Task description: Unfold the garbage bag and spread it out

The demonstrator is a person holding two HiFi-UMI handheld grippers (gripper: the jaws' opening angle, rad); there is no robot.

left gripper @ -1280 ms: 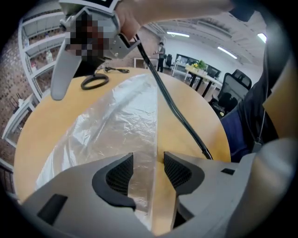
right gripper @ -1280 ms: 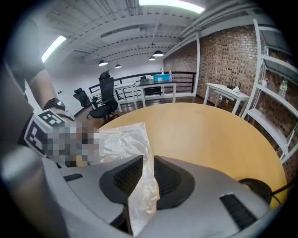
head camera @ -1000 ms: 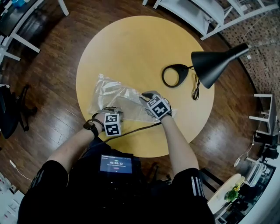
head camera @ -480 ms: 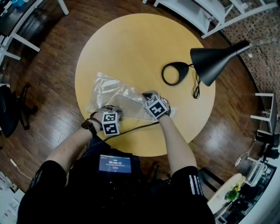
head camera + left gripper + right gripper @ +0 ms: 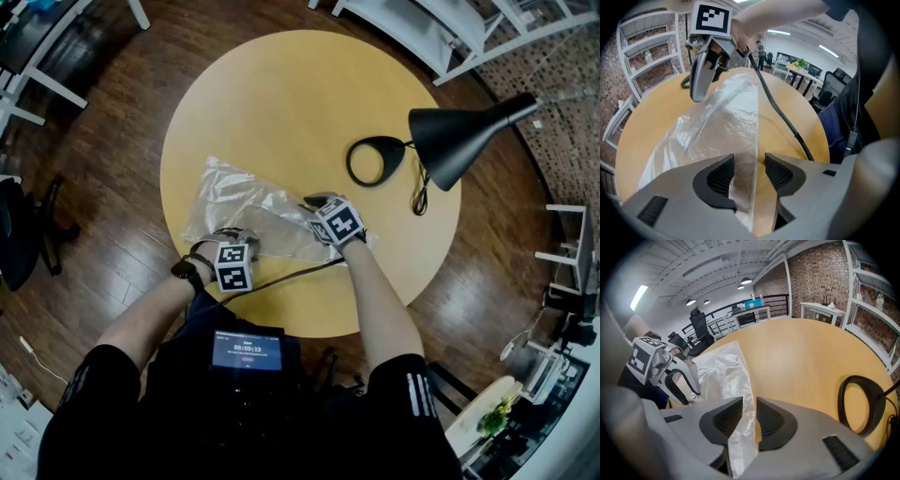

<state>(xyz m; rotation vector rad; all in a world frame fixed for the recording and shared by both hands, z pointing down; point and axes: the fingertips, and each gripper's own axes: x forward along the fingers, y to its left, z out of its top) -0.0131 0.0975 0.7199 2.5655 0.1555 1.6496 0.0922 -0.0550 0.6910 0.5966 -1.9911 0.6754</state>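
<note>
A: Left gripper first. Jaws apart, pads not pressing, near edge of garbage bag standing between them. Agree?

B: Agree. At the table's near edge, left of centre. Right gripper?

A: Jaws just been opening. Narrow gap now, film threaded between the pads, no pinch seen. Slightly farther in than the left, right of centre, at the bag's right end.

B: Key relation for the coming move?

A: Bag partly folded, flat on the near half of the table. Long axis roughly left to right along the near edge, widening toward the left. Both grippers on its near long side, one toward each end, with the rest of the film away from them, toward the table's centre and left edge. Left nearer the wide crumpled end, right nearer the narrow end. Judged next: re-pinch both ends, pull apart along that axis.

B: Counts?

A: One bag. Two grippers. One black cable across the near edge between them. One black lamp toward the far right edge, well apart from the bag.
</note>
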